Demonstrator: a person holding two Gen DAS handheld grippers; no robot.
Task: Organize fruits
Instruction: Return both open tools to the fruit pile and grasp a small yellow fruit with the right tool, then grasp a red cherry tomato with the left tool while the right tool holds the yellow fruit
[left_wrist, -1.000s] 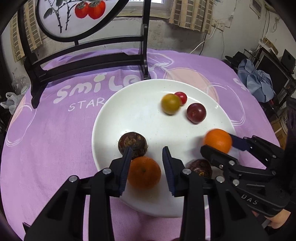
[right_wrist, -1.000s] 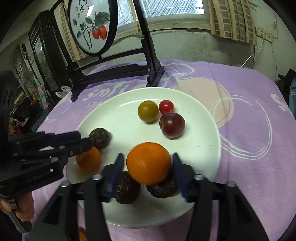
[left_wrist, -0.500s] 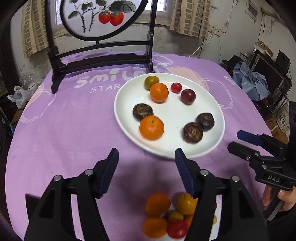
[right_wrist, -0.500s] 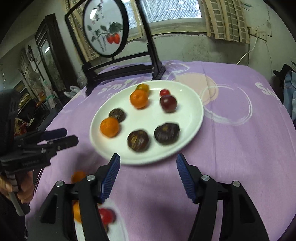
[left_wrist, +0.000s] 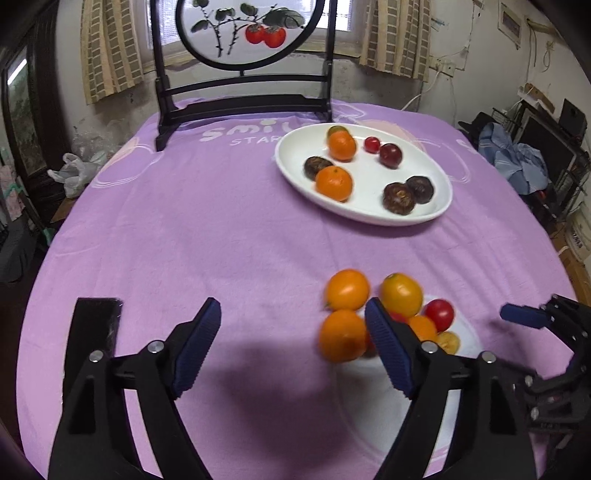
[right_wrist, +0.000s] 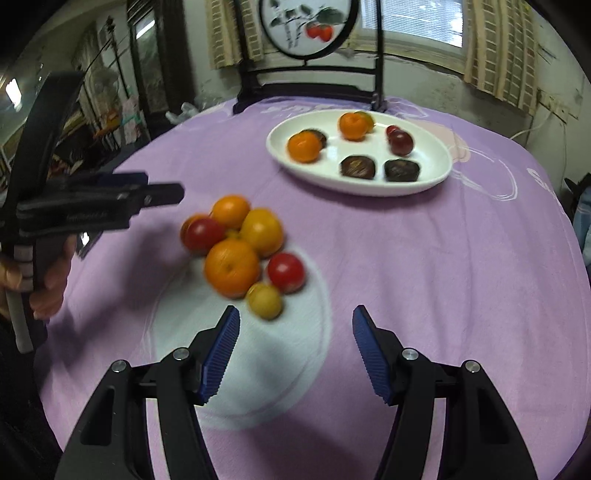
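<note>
A far white plate (left_wrist: 436, 206) (right_wrist: 436, 177) holds two oranges, three dark brown fruits, a plum, a small red tomato and a greenish fruit. A near white plate (left_wrist: 369, 417) (right_wrist: 258, 369) carries a pile of oranges (left_wrist: 341, 334) (right_wrist: 232, 267), red tomatoes (right_wrist: 286, 272) and small yellow fruits (right_wrist: 264, 300). My left gripper (left_wrist: 293, 347) is open and empty, low over the cloth just left of the pile. My right gripper (right_wrist: 295, 350) is open and empty over the near plate, in front of the pile; it also shows in the left wrist view (left_wrist: 532, 319).
A purple cloth (left_wrist: 184, 229) covers the round table. A black wooden stand with a round painted panel (left_wrist: 243, 99) stands at the table's far edge. A black flat object (left_wrist: 96, 325) lies at the near left. Clutter sits beyond the table's right edge.
Both grippers have let go of their oranges on the far plate, opened wide and pulled back toward the near plate. The pile of fruit now lies close in front of them.
</note>
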